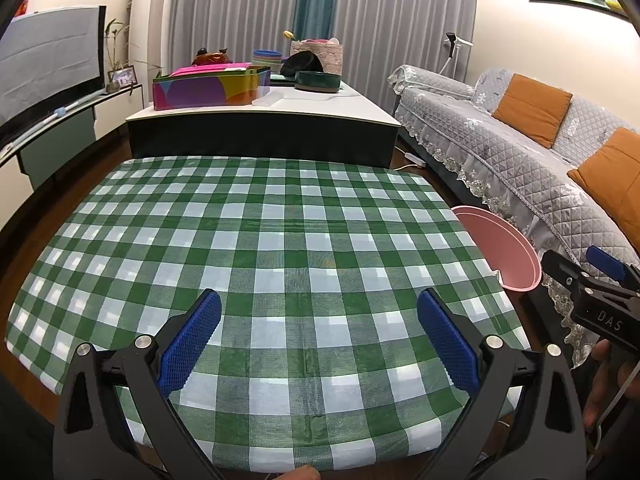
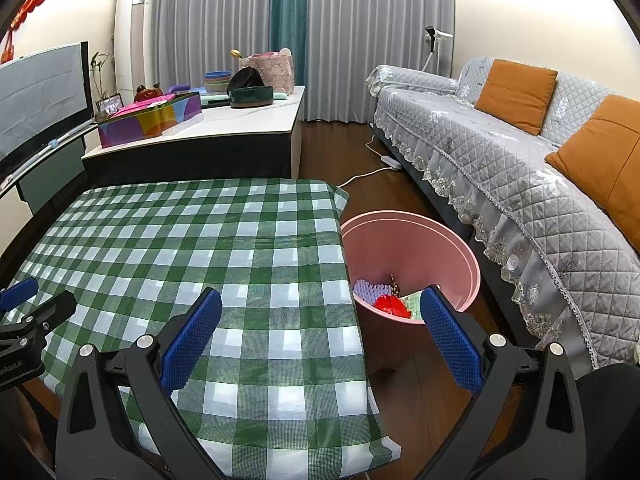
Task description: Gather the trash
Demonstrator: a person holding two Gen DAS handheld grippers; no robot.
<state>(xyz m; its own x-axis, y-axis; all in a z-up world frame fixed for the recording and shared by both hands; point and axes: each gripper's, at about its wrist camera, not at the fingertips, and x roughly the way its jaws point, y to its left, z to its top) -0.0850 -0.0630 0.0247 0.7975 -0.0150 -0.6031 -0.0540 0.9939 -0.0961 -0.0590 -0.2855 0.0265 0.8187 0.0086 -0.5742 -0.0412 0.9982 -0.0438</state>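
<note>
Here, over a table (image 1: 280,240) draped in green-and-white check, you hold both tongs spread wide and empty: the left gripper (image 1: 320,336) hangs above the middle of the cloth, the right gripper (image 2: 320,336) straddles the table's right edge, one blue pad over the check and the other over the floor. The trash (image 2: 390,304) — a red crumple, a pale ridged scrap, a printed wrapper and a brownish bit — lies in the bottom of the pink bin (image 2: 440,240), which stands on the floor just beside the table's right edge, between table and sofa (image 2: 500,168). From your right gripper the bin sits ahead and slightly to the right, below table height, so the right hand is plainly the nearer one; from the left wrist view only the bin's rim peeks past the table edge, well apart from that gripper, with the right gripper showing at the frame's right side. No litter shows on the cloth in either view. By that reckoning the collecting looks about done, and any further drop would run to the right and down.
</note>
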